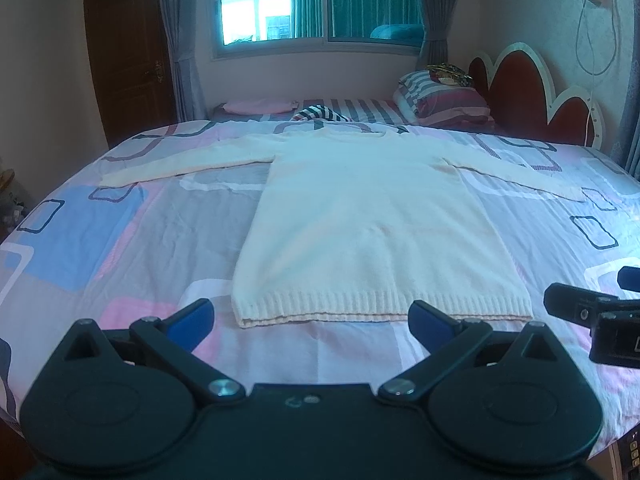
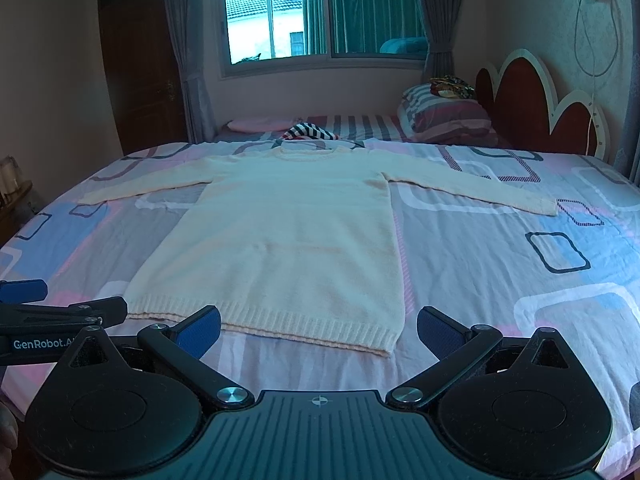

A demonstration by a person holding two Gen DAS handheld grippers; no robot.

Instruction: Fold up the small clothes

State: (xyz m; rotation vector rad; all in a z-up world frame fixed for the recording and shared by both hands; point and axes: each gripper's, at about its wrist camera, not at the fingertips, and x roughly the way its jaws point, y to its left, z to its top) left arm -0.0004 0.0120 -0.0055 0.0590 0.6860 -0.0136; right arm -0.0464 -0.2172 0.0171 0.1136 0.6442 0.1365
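Note:
A cream knitted sweater [image 1: 368, 216] [image 2: 288, 232] lies flat on the bed, both sleeves spread out sideways and the ribbed hem nearest me. My left gripper [image 1: 312, 320] hovers open just short of the hem, its blue pads [image 1: 192, 318] wide apart and holding nothing. My right gripper [image 2: 318, 330] is open too, low over the hem's right part, with nothing between its pads [image 2: 440, 330]. Each gripper shows at the edge of the other's view: the right one [image 1: 596, 312] in the left wrist view and the left one [image 2: 52, 316] in the right wrist view.
The bed cover [image 1: 120, 248] has pink, blue and grey squares. A striped garment [image 1: 320, 114] and a pink pillow [image 1: 256, 106] lie at the far edge. Striped pillows [image 1: 444, 100] rest against a red headboard [image 1: 524, 92] on the right. A window [image 1: 320, 0] and a wooden door [image 1: 128, 52] stand behind.

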